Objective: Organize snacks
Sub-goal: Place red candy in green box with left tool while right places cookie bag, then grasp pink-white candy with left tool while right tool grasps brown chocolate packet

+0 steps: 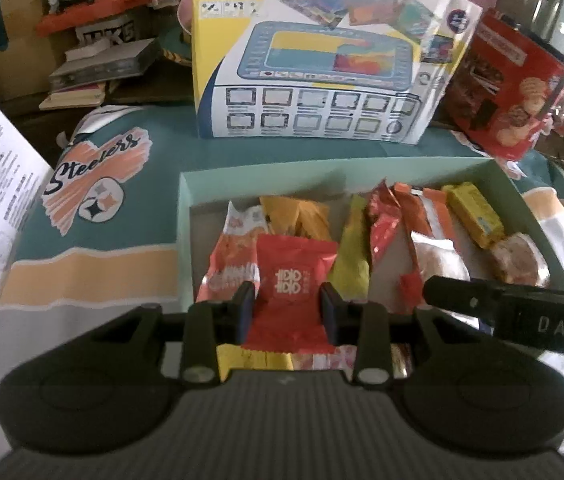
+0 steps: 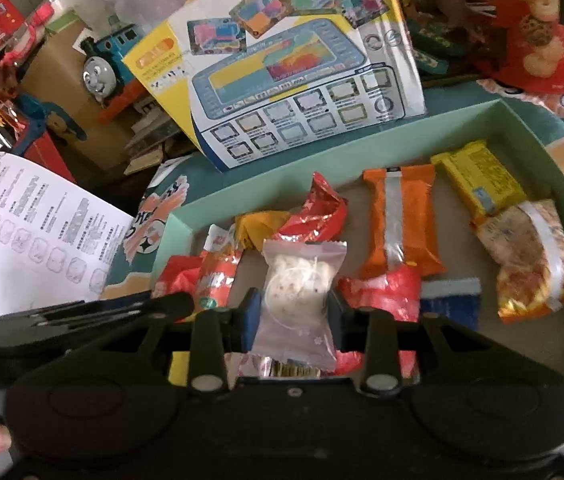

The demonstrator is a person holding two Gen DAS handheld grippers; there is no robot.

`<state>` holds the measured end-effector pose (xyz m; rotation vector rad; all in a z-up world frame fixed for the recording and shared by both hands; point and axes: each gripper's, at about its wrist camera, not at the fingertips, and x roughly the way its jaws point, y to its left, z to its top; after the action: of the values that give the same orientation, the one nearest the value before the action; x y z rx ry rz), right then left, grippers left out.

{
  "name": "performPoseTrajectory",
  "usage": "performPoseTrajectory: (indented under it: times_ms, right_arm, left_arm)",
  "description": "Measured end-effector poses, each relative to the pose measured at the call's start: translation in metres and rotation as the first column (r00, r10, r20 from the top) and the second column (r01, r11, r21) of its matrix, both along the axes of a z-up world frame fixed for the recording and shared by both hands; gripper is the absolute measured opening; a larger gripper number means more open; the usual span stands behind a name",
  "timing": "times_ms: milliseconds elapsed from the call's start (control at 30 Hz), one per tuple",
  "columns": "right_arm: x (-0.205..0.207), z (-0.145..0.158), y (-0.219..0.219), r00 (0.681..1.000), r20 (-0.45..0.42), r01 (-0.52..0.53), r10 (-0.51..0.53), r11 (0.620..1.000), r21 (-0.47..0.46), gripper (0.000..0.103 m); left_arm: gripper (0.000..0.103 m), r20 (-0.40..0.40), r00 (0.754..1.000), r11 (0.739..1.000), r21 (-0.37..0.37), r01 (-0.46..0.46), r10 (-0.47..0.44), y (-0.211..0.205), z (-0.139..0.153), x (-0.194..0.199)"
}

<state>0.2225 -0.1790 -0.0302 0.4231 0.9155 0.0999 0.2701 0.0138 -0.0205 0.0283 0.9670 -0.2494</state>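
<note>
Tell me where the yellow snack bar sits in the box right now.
The yellow snack bar lies in the far right corner of the green box, between the orange wrapper and the clear cracker pack.

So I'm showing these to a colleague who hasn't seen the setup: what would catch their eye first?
Probably the snacks pinched up close: a red packet in the left hand-held gripper and a clear-wrapped pale snack in the right hand-held gripper. Both are held above a pale green box full of bright wrappers. Behind it stands a big yellow and white toy carton.
</note>
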Motion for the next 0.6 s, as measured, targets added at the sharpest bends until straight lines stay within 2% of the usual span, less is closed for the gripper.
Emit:
performPoseTrajectory:
  times_ms: [33,100,133,167,267,600]
  right_arm:
    - [0.004,-0.001,0.000,1.000,-0.005,-0.005,0.005,1.000,0.008,0.037]
    - [0.010,0.001,-0.003,1.000,-0.010,0.002,-0.001,1.000,0.024,0.052]
    - [0.010,0.003,-0.005,1.000,-0.007,0.012,-0.012,0.999,0.033,0.075]
    - [0.009,0.005,-0.008,0.999,0.009,0.032,-0.032,0.999,0.037,0.088]
    - [0.003,0.012,-0.013,0.998,0.041,0.044,-0.045,0.999,0.020,0.102]
    - [-0.032,0.026,-0.020,0.997,0.043,0.063,-0.064,0.998,0.019,0.103]
  left_arm:
    - [0.036,0.004,1.000,1.000,0.007,-0.008,0.008,-0.002,-0.001,0.003]
    - [0.066,0.019,0.999,0.999,0.030,-0.032,0.032,-0.005,-0.003,0.006]
    - [0.093,0.023,0.999,0.998,0.042,-0.048,0.048,-0.005,-0.004,0.007]
    - [0.098,0.039,0.997,0.996,0.055,-0.074,0.072,-0.005,-0.003,0.005]
    - [0.099,0.040,0.997,0.996,0.049,-0.074,0.072,-0.002,-0.003,0.001]
    - [0.103,0.032,0.997,0.996,0.052,-0.066,0.064,0.001,0.009,-0.035]
